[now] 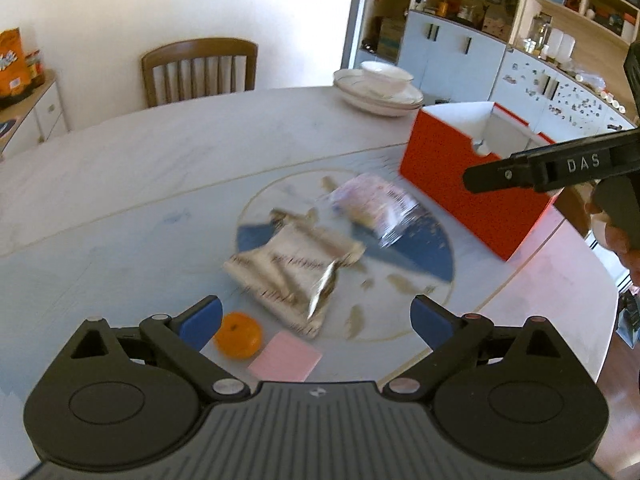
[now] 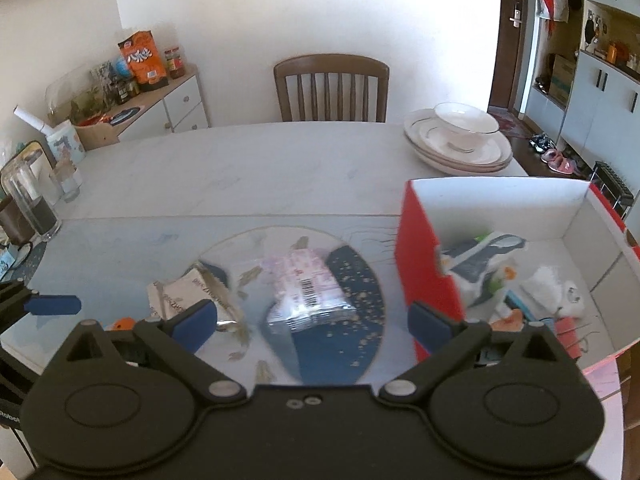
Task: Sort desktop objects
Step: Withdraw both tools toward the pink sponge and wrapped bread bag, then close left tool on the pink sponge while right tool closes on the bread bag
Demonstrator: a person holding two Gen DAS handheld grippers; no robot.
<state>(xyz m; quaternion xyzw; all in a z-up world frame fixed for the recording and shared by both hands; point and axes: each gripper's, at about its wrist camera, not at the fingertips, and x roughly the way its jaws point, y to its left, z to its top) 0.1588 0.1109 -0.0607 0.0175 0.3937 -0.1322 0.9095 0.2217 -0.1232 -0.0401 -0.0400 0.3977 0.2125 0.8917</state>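
Wide-spread left gripper — orange beside

My right gripper hung wide open over the table, nothing between its blue pads; below lay a pink-printed clear packet; left of it a crumpled silver wrapper; right stood the red box, holding assorted items; stacked plates sat beyond.

Left gripper low center of its frame, fingers spread wide, nothing between them. Right gripper likewise wide and empty, tilted downward. Right gripper's black body enters the left view's right edge, hand beneath it.
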